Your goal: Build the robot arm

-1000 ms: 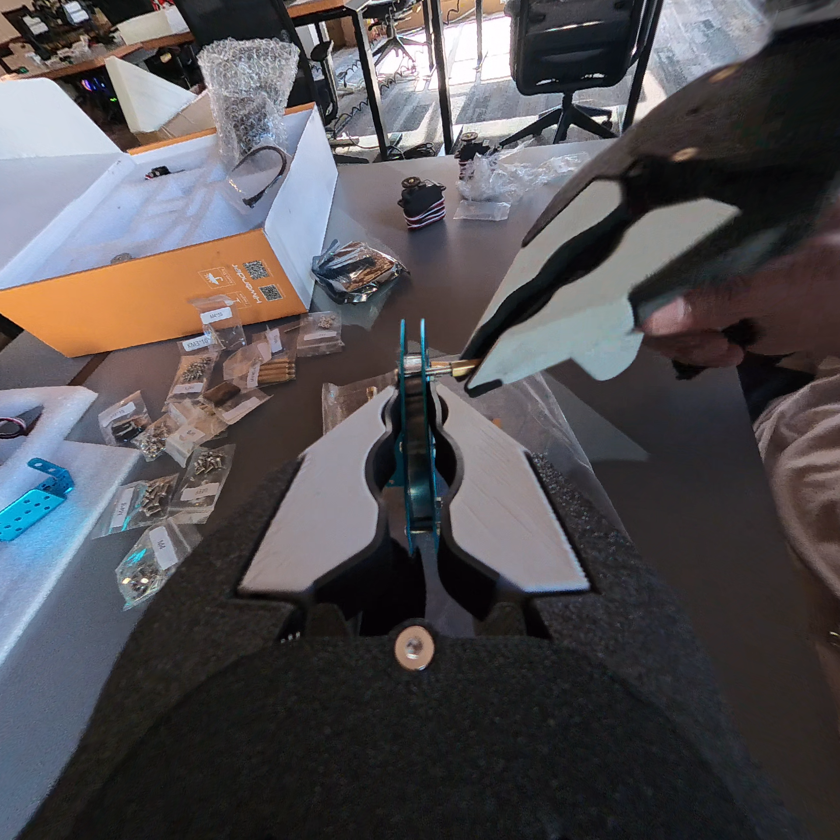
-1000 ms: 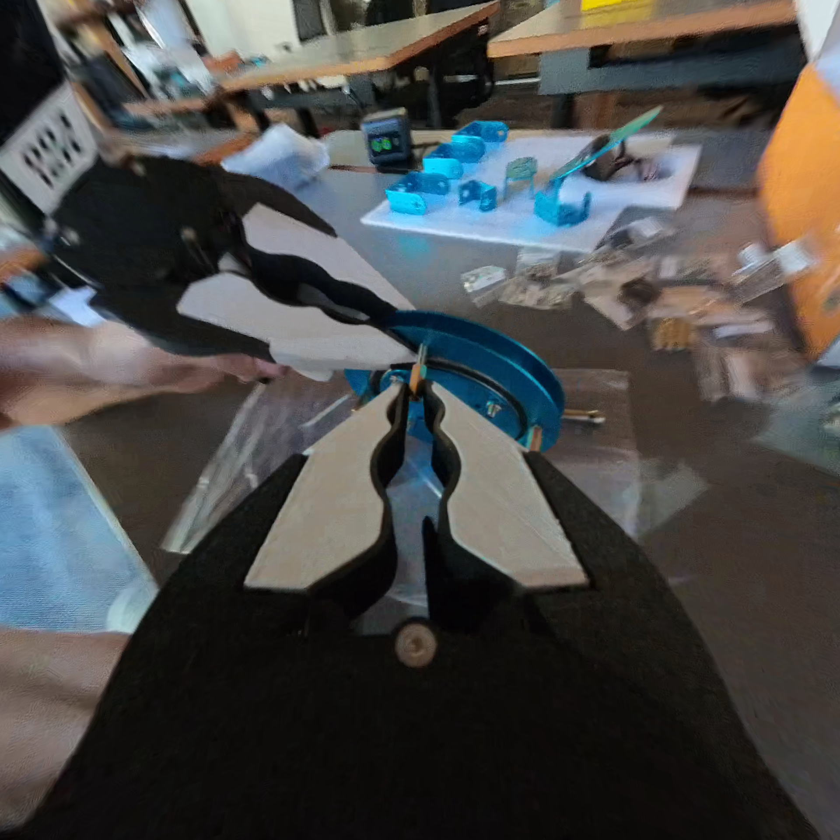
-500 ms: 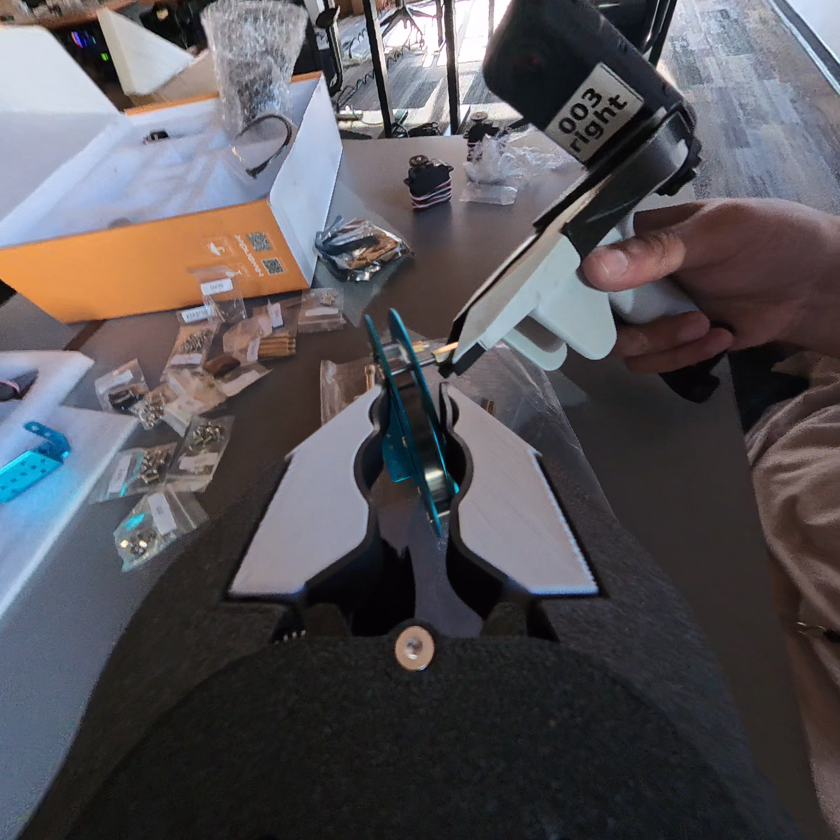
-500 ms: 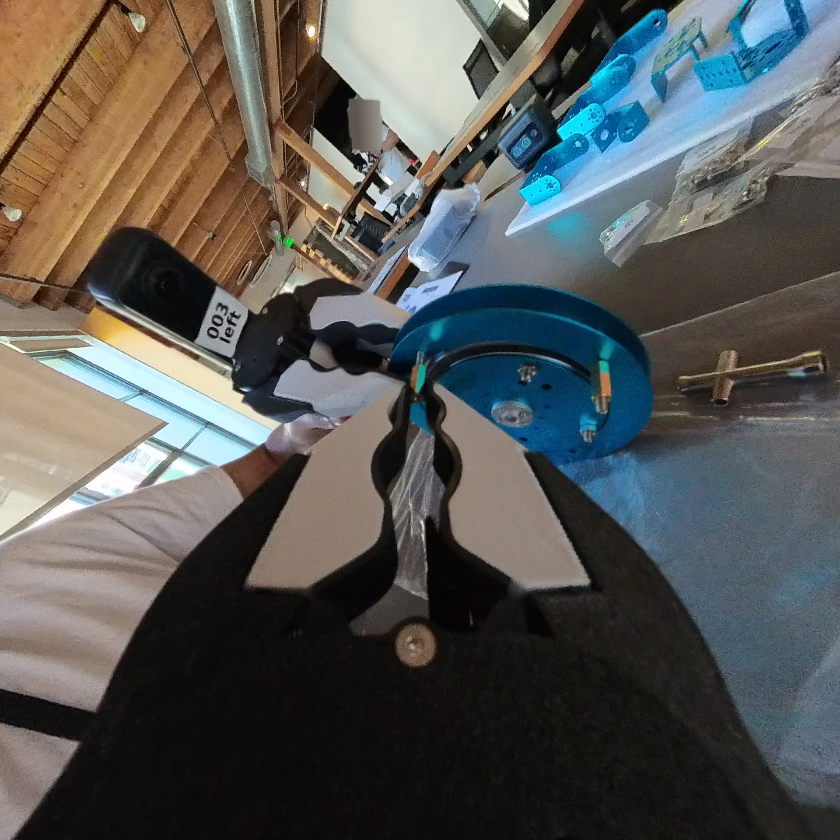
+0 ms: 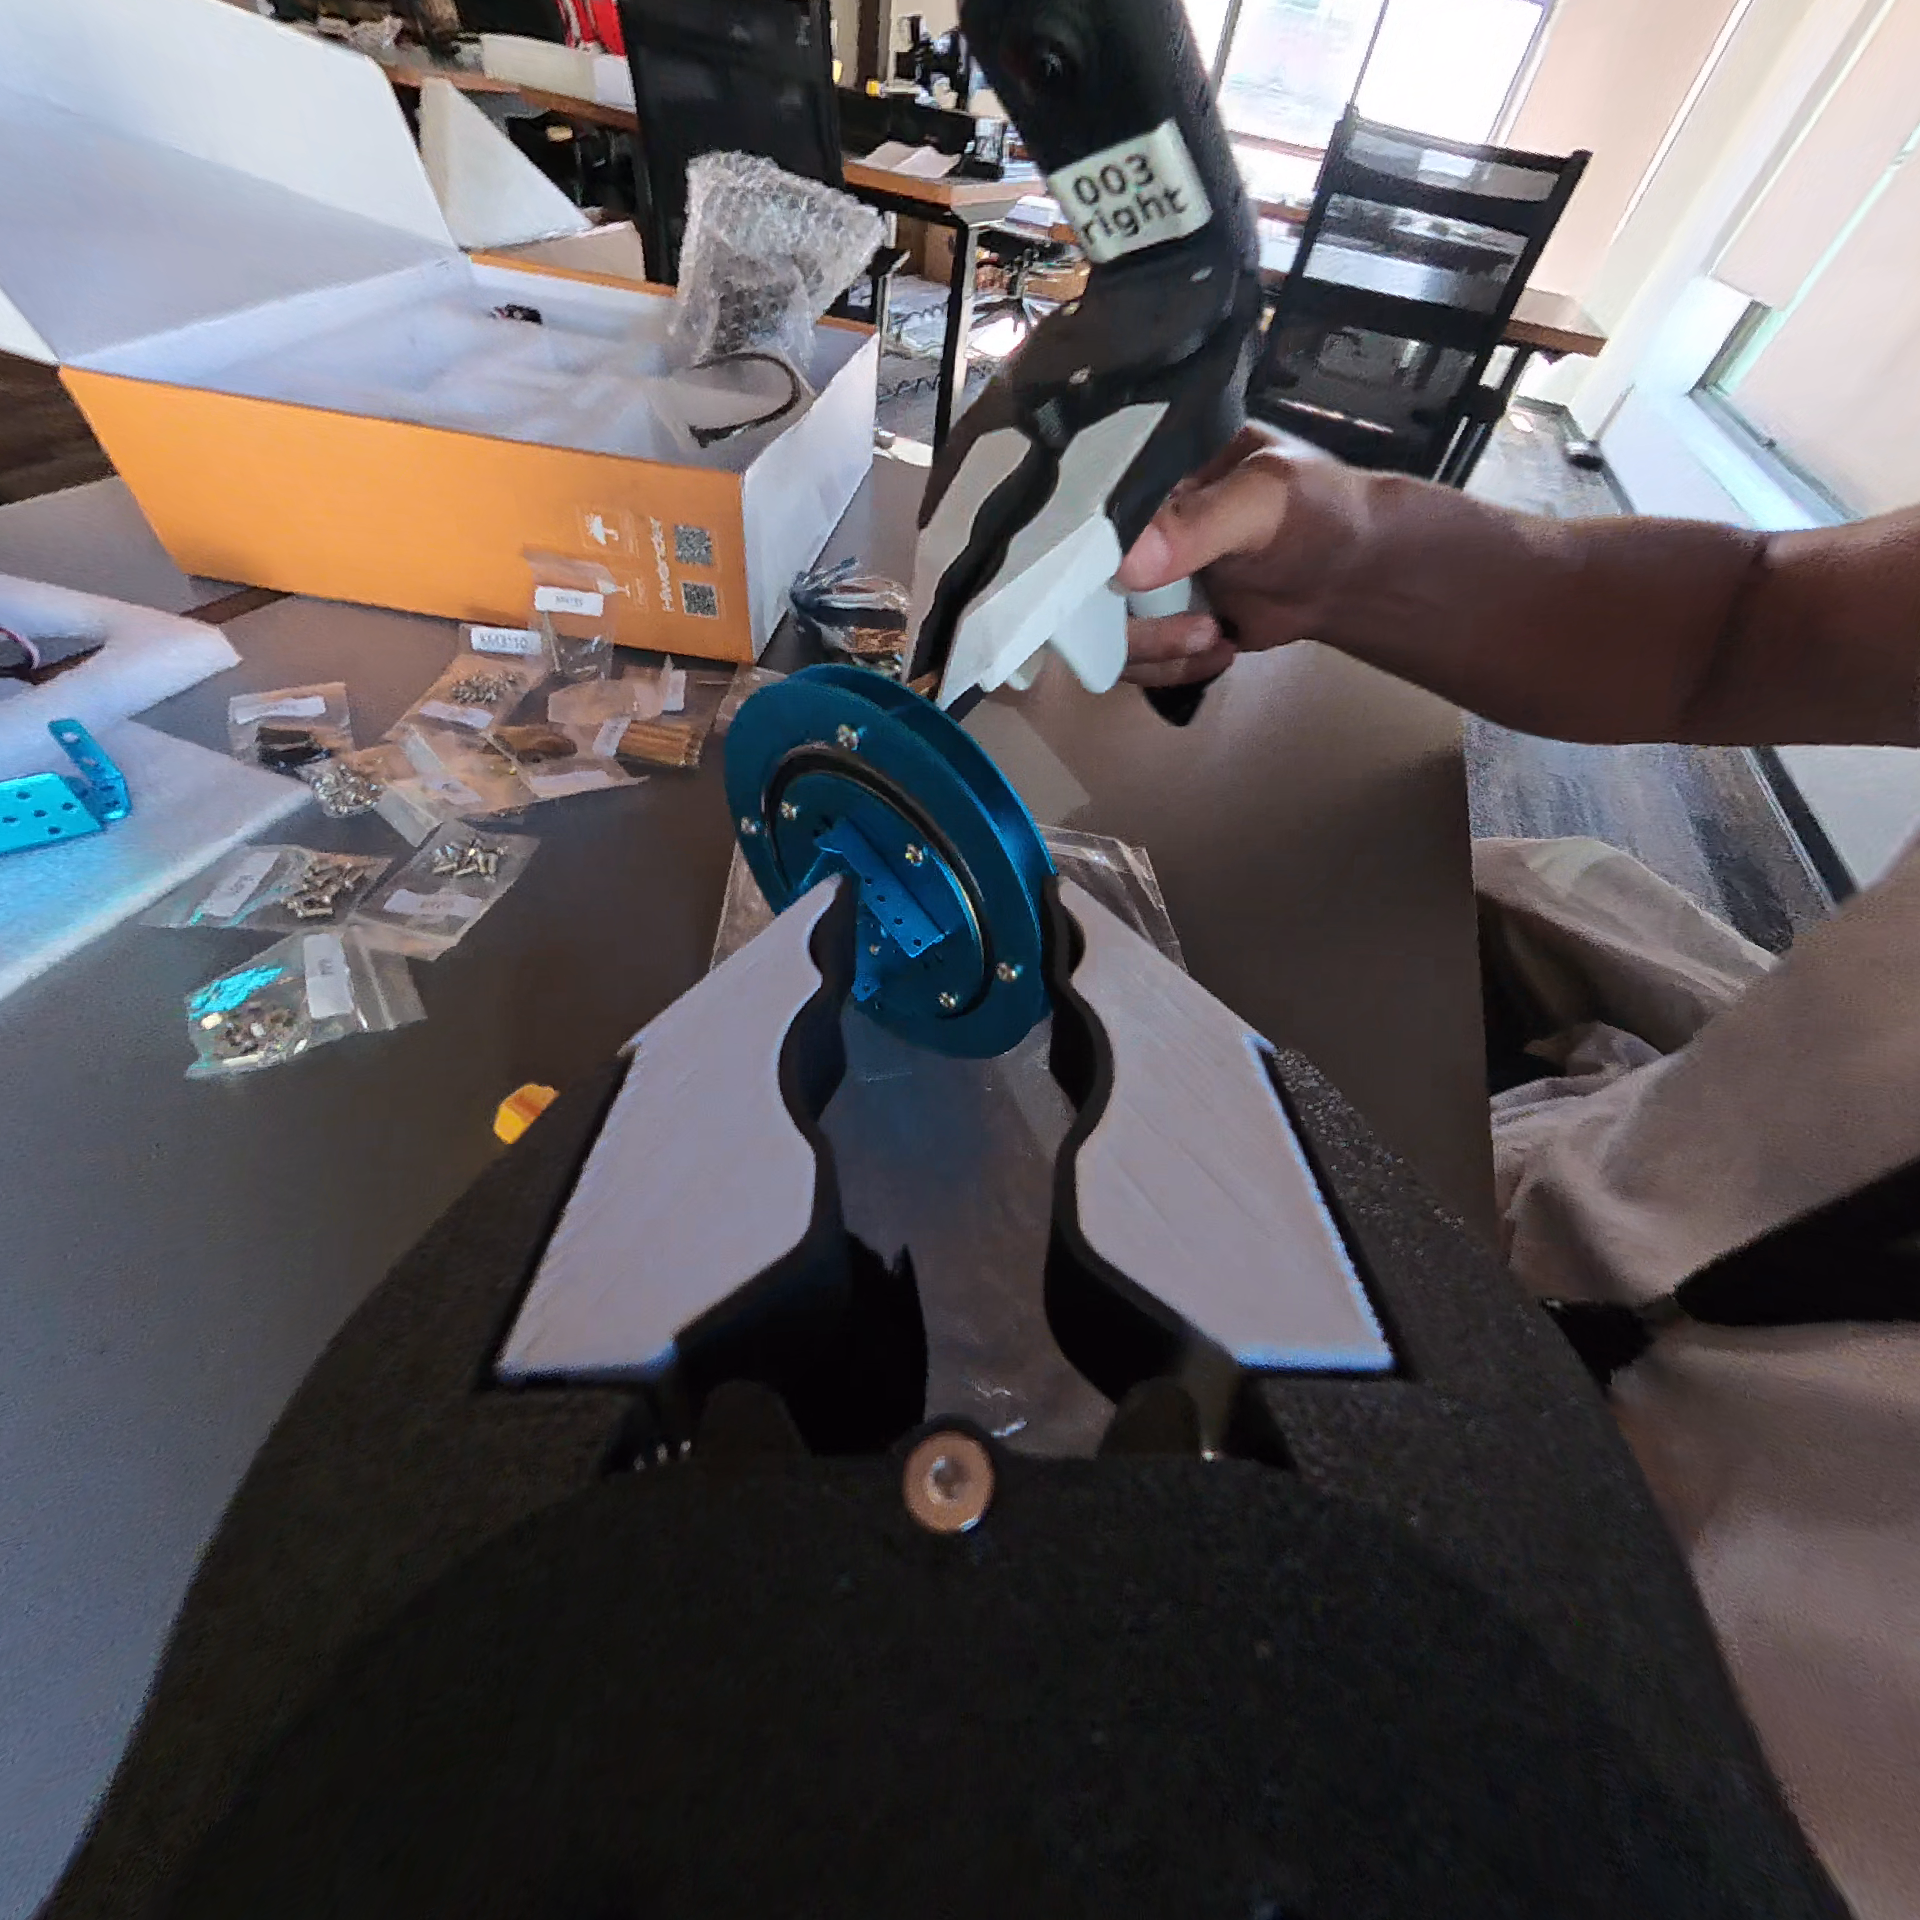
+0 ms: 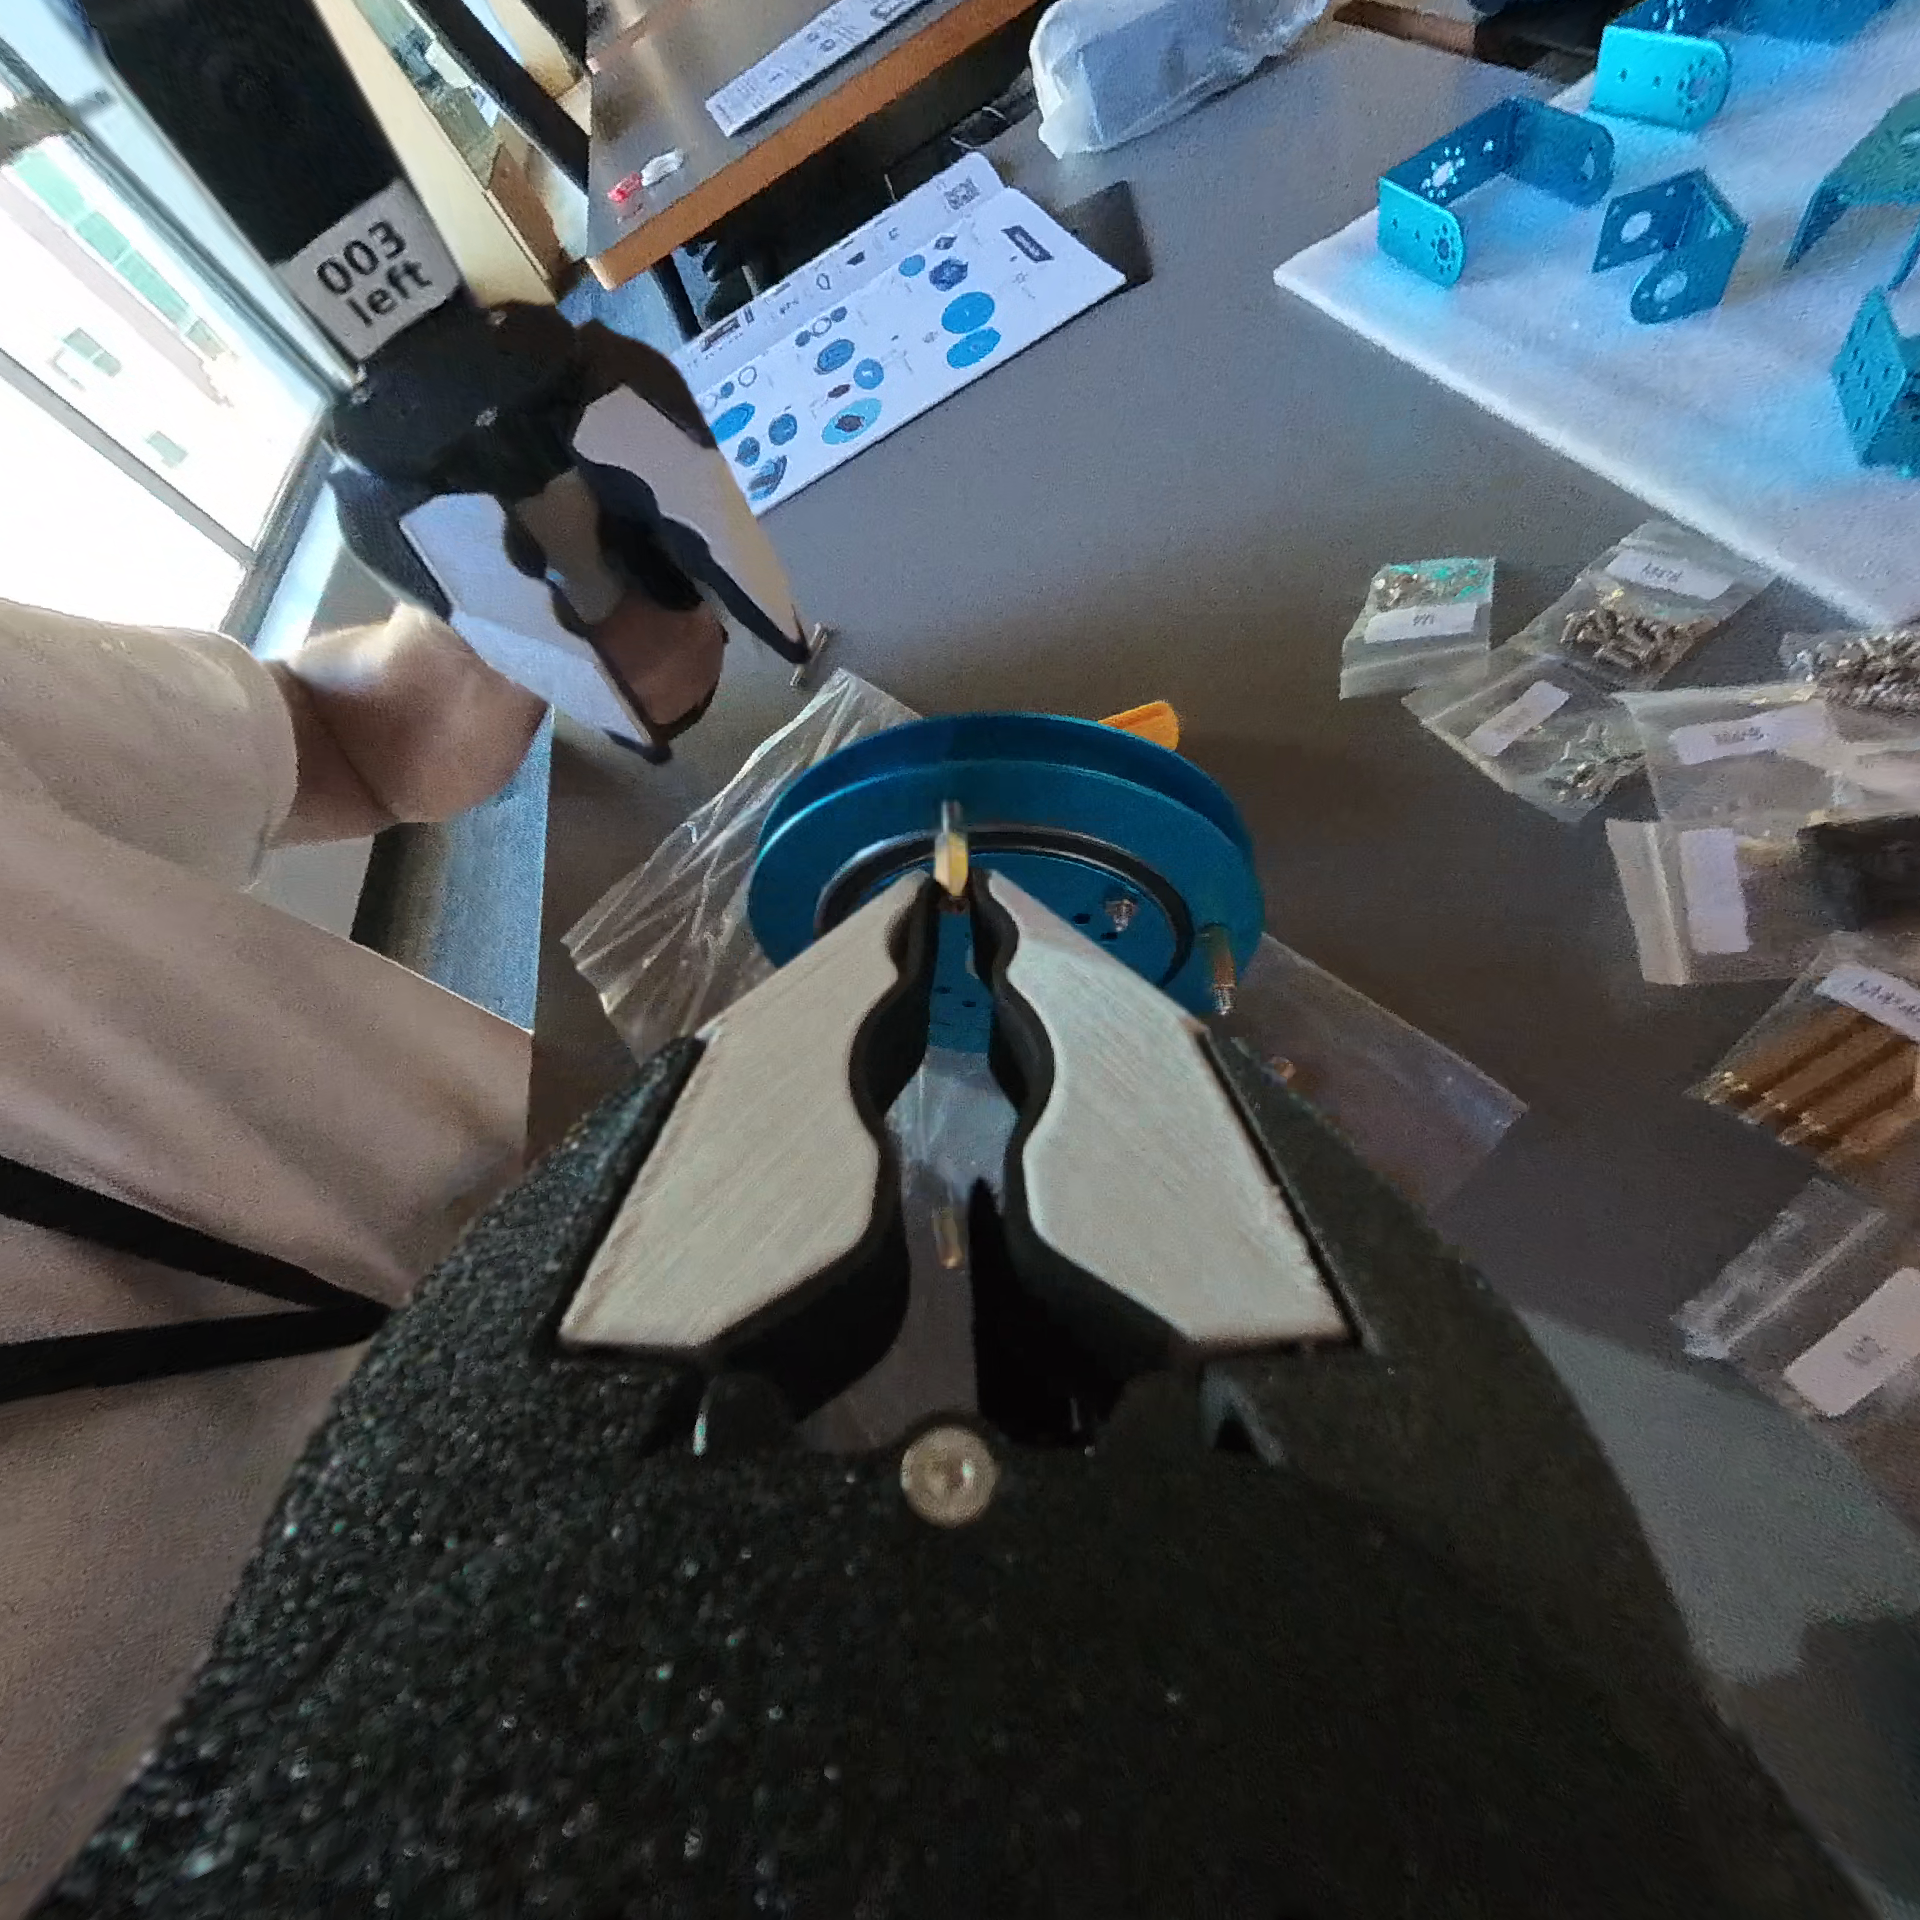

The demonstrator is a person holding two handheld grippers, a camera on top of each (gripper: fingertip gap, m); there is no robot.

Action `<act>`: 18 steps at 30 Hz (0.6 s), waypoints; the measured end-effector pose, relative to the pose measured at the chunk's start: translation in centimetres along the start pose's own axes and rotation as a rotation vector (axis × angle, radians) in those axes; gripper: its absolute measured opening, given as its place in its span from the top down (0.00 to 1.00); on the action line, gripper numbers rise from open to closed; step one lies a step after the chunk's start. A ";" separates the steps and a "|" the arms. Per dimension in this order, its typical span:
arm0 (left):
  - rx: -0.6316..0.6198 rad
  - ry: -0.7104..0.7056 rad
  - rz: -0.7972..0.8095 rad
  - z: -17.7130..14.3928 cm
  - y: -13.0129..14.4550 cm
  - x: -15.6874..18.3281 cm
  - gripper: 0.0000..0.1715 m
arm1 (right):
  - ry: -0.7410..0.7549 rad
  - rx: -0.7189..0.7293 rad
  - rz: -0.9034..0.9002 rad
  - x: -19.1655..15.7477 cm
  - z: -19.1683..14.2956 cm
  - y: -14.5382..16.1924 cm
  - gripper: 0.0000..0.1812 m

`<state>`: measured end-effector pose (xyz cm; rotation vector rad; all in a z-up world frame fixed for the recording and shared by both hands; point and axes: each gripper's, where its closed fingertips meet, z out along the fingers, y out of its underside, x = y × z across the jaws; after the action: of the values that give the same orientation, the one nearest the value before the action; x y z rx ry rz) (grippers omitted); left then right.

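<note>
In the left wrist view, the left gripper [image 5: 940, 894] is wide open, with the blue disc [image 5: 888, 873] standing tilted between its fingertips; I cannot tell if they touch it. The right gripper [image 5: 930, 681] meets the disc's far rim.

In the right wrist view, the right gripper [image 6: 951, 883] is nearly closed on a small brass standoff [image 6: 950, 858] at the disc [image 6: 1003, 790] (over a clear bag [image 6: 686, 862]). The left gripper [image 6: 727, 675] is apart, open.

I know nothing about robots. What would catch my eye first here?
The bright blue metal disc in the middle stands out, with the right gripper pinched shut on a brass standoff sticking out of it, while the left gripper is open, clear of it. Around it on the grey table lie small bags of screws, blue brackets on white foam, and an open orange box.
</note>
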<state>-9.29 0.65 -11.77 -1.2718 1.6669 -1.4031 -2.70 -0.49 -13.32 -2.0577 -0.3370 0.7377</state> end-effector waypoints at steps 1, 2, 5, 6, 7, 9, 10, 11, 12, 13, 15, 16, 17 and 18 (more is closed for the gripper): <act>-0.001 0.010 0.027 0.0 -0.2 0.0 0.80 | -0.009 0.014 -0.039 0.1 -0.1 0.1 0.97; -0.006 0.015 0.066 0.1 -0.4 -0.1 0.80 | -0.021 0.034 -0.071 0.2 -0.3 0.1 0.97; -0.022 -0.010 0.218 0.6 -0.2 -2.4 0.80 | -0.065 0.113 -0.127 0.0 -0.4 0.4 0.97; -0.026 -0.012 0.240 0.9 0.0 -3.4 0.80 | -0.076 0.130 -0.128 0.0 -0.5 0.5 0.97; -0.026 0.020 0.246 1.5 0.2 -3.9 0.80 | -0.085 0.141 -0.127 -0.1 -0.7 0.6 0.97; -0.043 0.135 0.225 2.8 0.5 -3.8 0.80 | -0.089 0.167 -0.136 -0.4 -0.8 0.8 0.97; -0.055 0.174 0.217 3.4 0.7 -3.8 0.80 | -0.093 0.186 -0.144 -0.5 -0.9 0.9 0.97; -0.063 0.203 0.211 4.0 0.9 -3.8 0.80 | -0.094 0.197 -0.156 -0.5 -1.0 1.0 0.97; -0.063 0.228 0.205 4.4 1.2 -3.6 0.80 | -0.083 0.197 -0.167 -0.2 -1.1 1.0 0.97; -0.051 0.241 0.199 4.6 1.4 -3.6 0.80 | -0.062 0.195 -0.182 0.1 -1.2 0.9 0.97; -0.036 0.234 0.202 4.3 2.4 -3.5 0.80 | -0.038 0.193 -0.196 0.7 -1.3 0.9 0.97; -0.042 0.217 0.218 3.8 2.9 -3.6 0.80 | -0.044 0.193 -0.196 0.8 -1.4 1.0 0.97; -0.038 0.196 0.240 3.3 3.1 -3.7 0.80 | -0.057 0.196 -0.196 0.7 -1.5 1.0 0.97; -0.004 0.173 0.250 2.8 2.7 -3.9 0.80 | -0.075 0.202 -0.194 0.5 -1.4 1.0 0.97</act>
<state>-6.17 3.11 -15.55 -0.9269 1.8720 -1.3879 -1.45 -1.72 -13.76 -1.7829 -0.4775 0.7015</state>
